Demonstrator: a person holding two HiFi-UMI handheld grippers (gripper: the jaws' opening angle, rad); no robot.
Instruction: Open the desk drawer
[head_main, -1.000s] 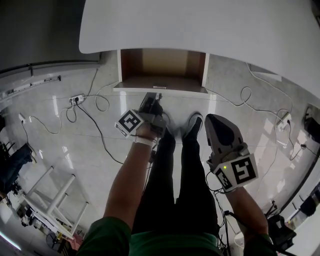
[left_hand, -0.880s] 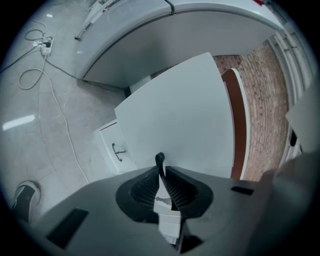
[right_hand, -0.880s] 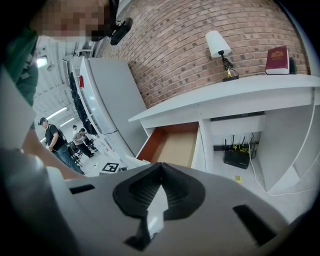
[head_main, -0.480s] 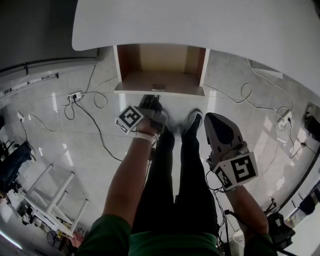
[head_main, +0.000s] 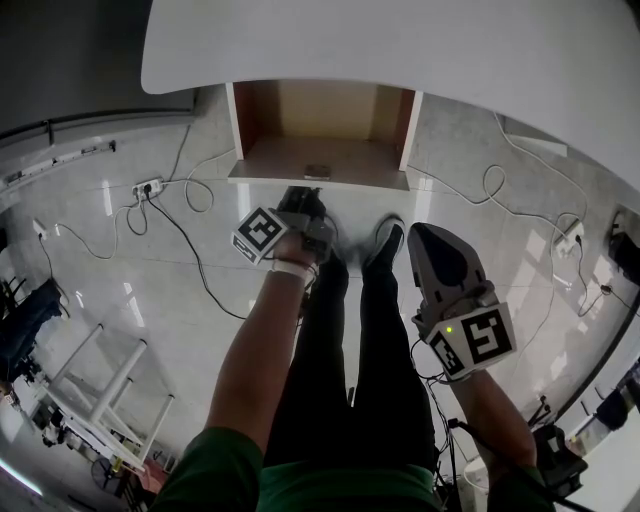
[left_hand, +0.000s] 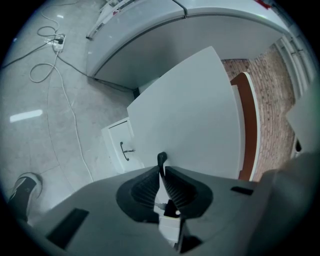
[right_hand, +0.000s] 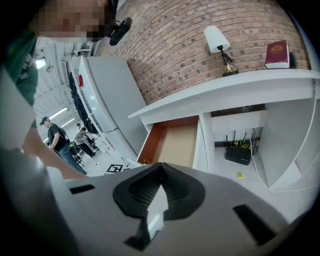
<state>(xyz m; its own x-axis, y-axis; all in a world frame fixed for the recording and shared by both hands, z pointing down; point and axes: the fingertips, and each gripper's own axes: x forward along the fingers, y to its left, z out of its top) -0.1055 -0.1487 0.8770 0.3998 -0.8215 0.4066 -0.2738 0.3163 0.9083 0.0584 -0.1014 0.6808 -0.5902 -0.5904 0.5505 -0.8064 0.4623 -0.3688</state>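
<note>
My left tool (left_hand: 162, 172) was clamped on the thin dark handle (left_hand: 161, 159). My right tool (right_hand: 160, 167) hung closed and empty, farther off. The one drawer (head_main: 300, 155) lay dead ahead of the left, out from under the table (head_main: 400, 50), its slide running toward me. One handle, two tools.
</note>
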